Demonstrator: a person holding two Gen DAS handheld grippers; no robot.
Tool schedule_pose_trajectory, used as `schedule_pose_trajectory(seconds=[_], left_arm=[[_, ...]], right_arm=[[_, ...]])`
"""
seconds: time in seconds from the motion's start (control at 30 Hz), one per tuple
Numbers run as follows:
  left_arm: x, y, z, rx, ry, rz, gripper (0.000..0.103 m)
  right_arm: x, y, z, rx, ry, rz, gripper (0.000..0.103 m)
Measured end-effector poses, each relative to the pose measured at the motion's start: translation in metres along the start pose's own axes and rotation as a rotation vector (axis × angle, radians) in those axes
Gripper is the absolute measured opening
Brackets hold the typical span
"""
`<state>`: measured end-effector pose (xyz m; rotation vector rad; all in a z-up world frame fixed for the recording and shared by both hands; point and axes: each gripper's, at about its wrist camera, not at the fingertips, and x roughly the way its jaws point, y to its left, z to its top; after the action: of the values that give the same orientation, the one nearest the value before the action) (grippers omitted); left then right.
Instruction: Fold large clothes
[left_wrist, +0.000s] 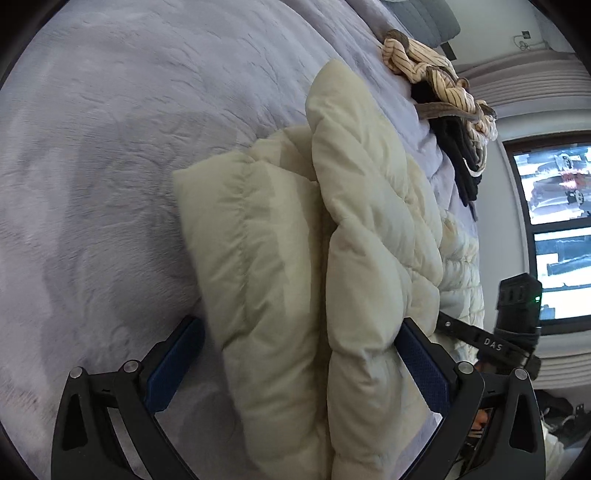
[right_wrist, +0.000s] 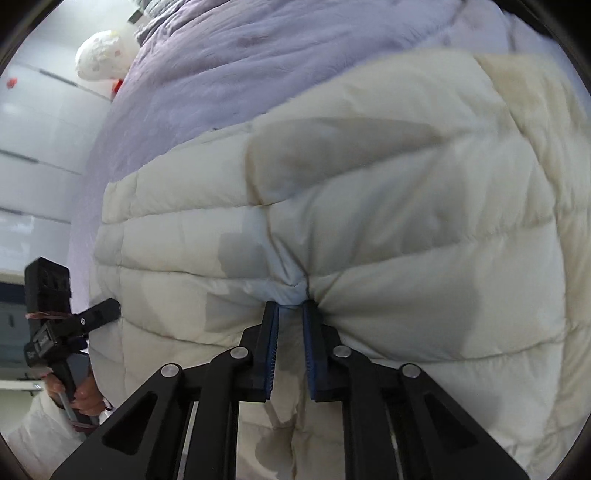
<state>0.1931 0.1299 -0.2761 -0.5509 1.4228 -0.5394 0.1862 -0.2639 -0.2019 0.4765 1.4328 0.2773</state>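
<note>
A cream quilted puffer jacket (left_wrist: 332, 229) lies partly folded on a lilac bedspread (left_wrist: 110, 147). My left gripper (left_wrist: 299, 328) is wide open, its blue-padded fingers on either side of the jacket's thick folded edge without squeezing it. In the right wrist view the jacket (right_wrist: 406, 221) fills the frame. My right gripper (right_wrist: 291, 308) is shut on a pinch of the jacket's fabric, which puckers at the fingertips. The right gripper also shows in the left wrist view (left_wrist: 513, 321), and the left gripper shows in the right wrist view (right_wrist: 107, 308) at the jacket's left edge.
A pile of striped cream and black clothes (left_wrist: 447, 99) lies on the bed beyond the jacket. A window (left_wrist: 554, 221) is at the right. A white lamp-like ball (right_wrist: 99, 55) stands past the bed's edge (right_wrist: 107, 122).
</note>
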Motion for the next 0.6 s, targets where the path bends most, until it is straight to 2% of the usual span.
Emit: schedule_pose_trajectory(seconds=[0.1, 0.13, 0.17, 0.23, 0.27, 0.37, 0.43, 0.6], left_arm=[[0.011, -0.008, 0.007, 0.017, 0.013, -0.035, 0.101], [0.015, -0.016, 0.009, 0.04, 0.023, -0.052, 0.084], [0.018, -0.022, 0.009, 0.055, 0.033, -0.064, 0.058], [0.021, -0.043, 0.01, 0.108, 0.048, -0.073, 0.038], [0.018, -0.055, 0.009, 0.151, 0.038, -0.066, 0.031], [0.004, -0.083, 0.006, 0.218, 0.026, -0.104, 0.025], [-0.006, -0.111, 0.005, 0.27, 0.018, -0.139, 0.025], [0.0, -0.177, -0.009, 0.375, 0.037, -0.152, 0.025]], right_arm=[[0.002, -0.01, -0.003, 0.027, -0.008, 0.041, 0.011], [0.003, -0.012, -0.004, 0.032, -0.009, 0.05, 0.011], [0.004, -0.013, -0.005, 0.032, -0.009, 0.052, 0.011], [0.004, -0.015, -0.007, 0.037, -0.007, 0.053, 0.011], [0.005, -0.016, -0.007, 0.04, -0.006, 0.053, 0.011], [0.006, -0.021, -0.009, 0.067, -0.002, 0.07, 0.011], [0.007, -0.026, -0.009, 0.081, -0.001, 0.087, 0.011], [0.011, -0.033, -0.01, 0.089, 0.009, 0.12, 0.01]])
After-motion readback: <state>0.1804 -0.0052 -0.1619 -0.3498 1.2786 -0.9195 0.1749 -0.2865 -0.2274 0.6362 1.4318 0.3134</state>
